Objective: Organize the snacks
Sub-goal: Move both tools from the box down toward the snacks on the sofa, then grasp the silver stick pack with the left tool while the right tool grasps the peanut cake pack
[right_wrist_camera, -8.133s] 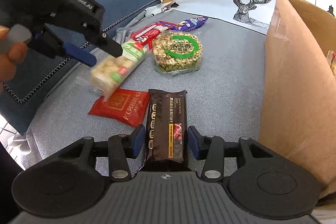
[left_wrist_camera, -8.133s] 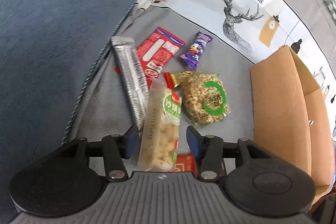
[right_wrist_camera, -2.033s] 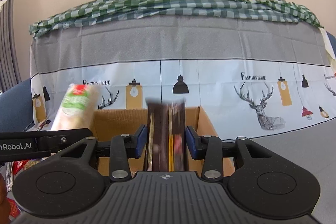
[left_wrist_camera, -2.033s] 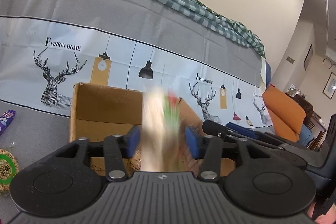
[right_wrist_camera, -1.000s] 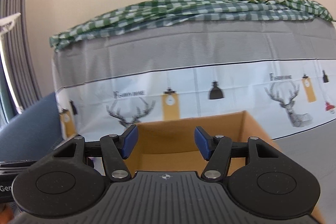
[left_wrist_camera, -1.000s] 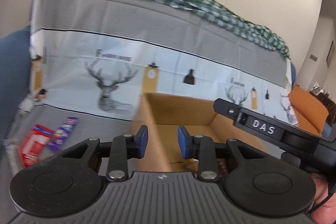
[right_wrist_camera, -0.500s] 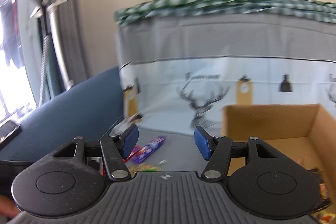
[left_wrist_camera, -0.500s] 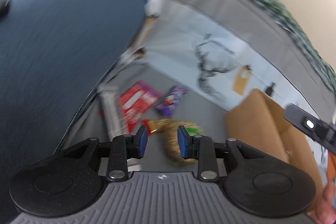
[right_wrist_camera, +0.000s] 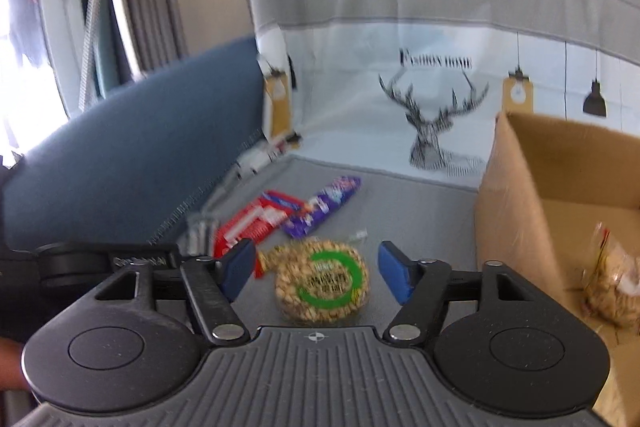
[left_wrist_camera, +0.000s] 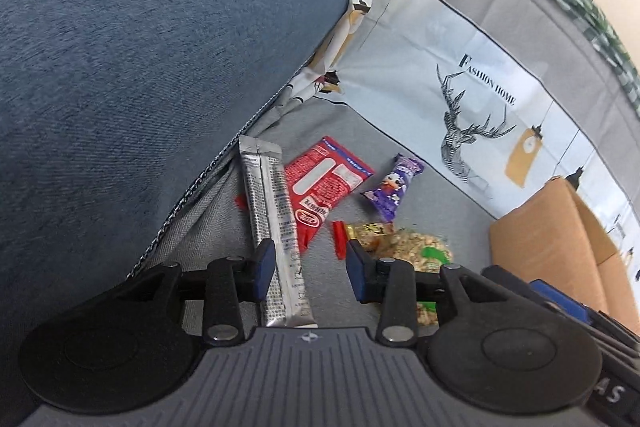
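Several snacks lie on the grey sofa cover: a long silver packet (left_wrist_camera: 276, 227), a red packet (left_wrist_camera: 324, 183), a purple wrapper (left_wrist_camera: 394, 187) and a round nut bag with a green ring (right_wrist_camera: 322, 283). My left gripper (left_wrist_camera: 311, 267) hovers over the silver packet's near end, and its jaws are opening. The packet runs between them, close to the left finger, and the pads do not press on it. My right gripper (right_wrist_camera: 316, 269) is over the nut bag with its jaws opening wide, and nothing is gripped. The cardboard box (right_wrist_camera: 516, 211) stands to the right.
A blue sofa cushion (left_wrist_camera: 140, 67) rises on the left. A deer-print cloth (left_wrist_camera: 472, 115) covers the backrest. A clear snack bag (right_wrist_camera: 612, 291) lies inside the box. The left gripper's body (right_wrist_camera: 100, 259) shows at the left edge of the right wrist view.
Both grippers, empty a second ago above the box, have swung left and down to the snacks on the sofa. Both pairs of jaws stand wider than half a second ago.
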A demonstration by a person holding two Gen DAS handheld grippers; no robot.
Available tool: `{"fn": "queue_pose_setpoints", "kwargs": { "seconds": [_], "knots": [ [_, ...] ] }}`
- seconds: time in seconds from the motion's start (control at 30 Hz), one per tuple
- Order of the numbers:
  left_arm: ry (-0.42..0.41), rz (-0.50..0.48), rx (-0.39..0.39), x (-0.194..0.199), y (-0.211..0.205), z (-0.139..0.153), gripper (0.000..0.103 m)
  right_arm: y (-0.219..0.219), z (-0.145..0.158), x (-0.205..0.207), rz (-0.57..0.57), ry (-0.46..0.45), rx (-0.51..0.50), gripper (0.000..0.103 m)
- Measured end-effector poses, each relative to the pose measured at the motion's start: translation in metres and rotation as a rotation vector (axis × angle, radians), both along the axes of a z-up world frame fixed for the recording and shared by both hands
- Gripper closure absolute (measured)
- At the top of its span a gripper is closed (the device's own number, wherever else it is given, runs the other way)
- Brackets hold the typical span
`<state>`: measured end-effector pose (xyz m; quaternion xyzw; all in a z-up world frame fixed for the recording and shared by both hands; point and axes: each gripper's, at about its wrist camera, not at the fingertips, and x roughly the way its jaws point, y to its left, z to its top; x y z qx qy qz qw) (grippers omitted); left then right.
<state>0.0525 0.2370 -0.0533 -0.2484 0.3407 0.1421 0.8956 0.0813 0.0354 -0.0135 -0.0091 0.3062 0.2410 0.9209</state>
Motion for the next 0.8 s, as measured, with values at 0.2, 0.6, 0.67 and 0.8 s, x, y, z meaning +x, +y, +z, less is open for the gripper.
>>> {"fn": "queue_pose_setpoints", "kwargs": {
  "seconds": [0.2,0.6,0.67,0.8],
  "knots": [
    [0.018,0.046,0.013,0.005,0.005,-0.006,0.051,0.011,-0.022,0.021,-0.010,0.068,-0.032,0.020],
    [0.066,0.039,0.032,0.015,0.005,-0.014,0.050,0.043,-0.058,0.045,0.026,0.104,-0.163,0.010],
    [0.073,0.039,0.030,0.016,0.005,-0.015,0.050,0.043,-0.064,0.049,0.024,0.119,-0.168,0.010],
    [0.086,0.036,0.029,0.019,0.004,-0.018,0.050,0.041,-0.071,0.052,0.024,0.136,-0.173,0.015]
  ]
}}
